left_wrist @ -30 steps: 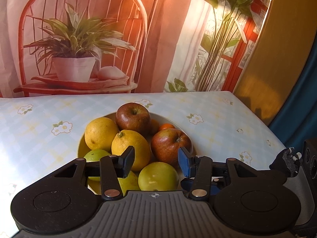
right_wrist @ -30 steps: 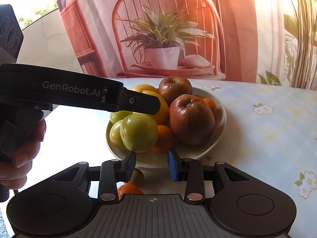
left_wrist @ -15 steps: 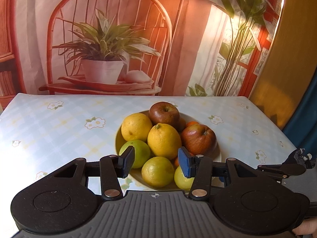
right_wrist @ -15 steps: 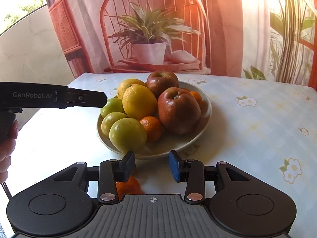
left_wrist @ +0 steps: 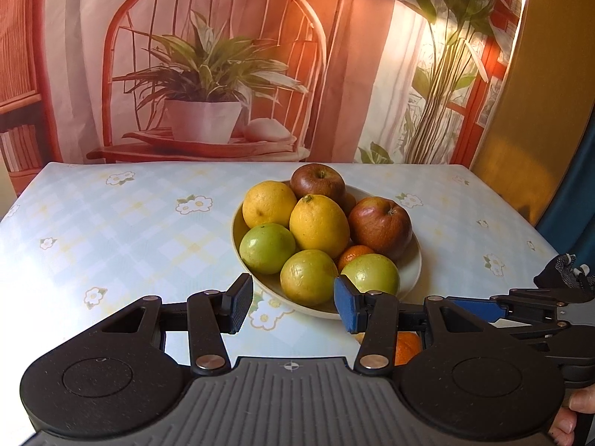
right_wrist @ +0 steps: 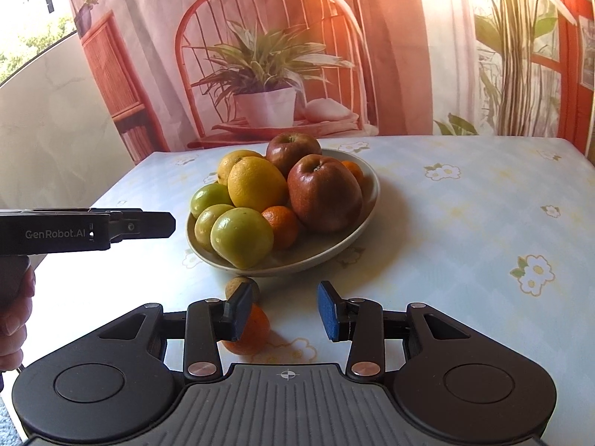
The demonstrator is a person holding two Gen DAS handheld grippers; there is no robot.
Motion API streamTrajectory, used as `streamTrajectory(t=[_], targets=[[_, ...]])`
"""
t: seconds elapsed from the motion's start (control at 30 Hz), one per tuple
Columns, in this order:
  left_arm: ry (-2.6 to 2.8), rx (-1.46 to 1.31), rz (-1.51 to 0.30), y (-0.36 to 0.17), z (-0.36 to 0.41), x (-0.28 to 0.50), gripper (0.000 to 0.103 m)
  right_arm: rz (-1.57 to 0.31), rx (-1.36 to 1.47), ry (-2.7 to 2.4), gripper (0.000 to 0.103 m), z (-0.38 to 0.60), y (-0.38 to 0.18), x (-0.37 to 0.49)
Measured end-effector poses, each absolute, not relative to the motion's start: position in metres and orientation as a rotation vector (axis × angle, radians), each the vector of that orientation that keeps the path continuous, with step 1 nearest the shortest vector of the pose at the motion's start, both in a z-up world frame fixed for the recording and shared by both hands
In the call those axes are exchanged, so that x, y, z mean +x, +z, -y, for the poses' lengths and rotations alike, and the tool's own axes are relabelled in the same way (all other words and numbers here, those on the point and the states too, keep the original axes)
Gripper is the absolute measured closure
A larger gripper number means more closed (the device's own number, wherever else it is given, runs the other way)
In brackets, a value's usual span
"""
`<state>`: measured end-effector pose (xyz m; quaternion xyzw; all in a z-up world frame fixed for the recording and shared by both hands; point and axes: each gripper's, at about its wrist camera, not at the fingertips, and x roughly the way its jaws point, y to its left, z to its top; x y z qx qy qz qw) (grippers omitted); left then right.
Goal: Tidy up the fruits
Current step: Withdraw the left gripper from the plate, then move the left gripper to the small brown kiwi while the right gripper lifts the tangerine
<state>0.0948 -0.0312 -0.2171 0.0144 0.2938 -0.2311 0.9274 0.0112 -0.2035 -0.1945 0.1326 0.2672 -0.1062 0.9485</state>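
Note:
A cream bowl [left_wrist: 412, 271] [right_wrist: 368, 208] on the table holds two red apples [right_wrist: 323, 193], two lemons [left_wrist: 319, 225], three green fruits [right_wrist: 241, 236] and small oranges. A loose orange [right_wrist: 249, 329] and a small brownish fruit [right_wrist: 240, 286] lie on the cloth in front of the bowl; the orange also shows in the left wrist view [left_wrist: 407, 345]. My left gripper [left_wrist: 288, 303] is open and empty, just short of the bowl's near rim. My right gripper [right_wrist: 282, 310] is open and empty, its left finger over the loose orange.
The table has a pale checked cloth with flower prints [left_wrist: 193, 204]. A printed backdrop with a chair and potted plant [left_wrist: 204, 111] hangs behind it. The left gripper's body [right_wrist: 89, 228] reaches in from the left in the right wrist view.
Both grippers have pulled back from the bowl. The bowl now looks smaller and farther, and the loose orange and small brownish fruit have come into view.

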Motion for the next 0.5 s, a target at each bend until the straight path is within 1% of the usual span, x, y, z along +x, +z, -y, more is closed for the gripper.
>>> streamTrajectory(t=[0.5], targets=[[-0.455,-0.005,-0.617,-0.224,0.019,0.085,0.052,-0.570,0.281,-0.160,0.066,0.186,-0.203,0.012]])
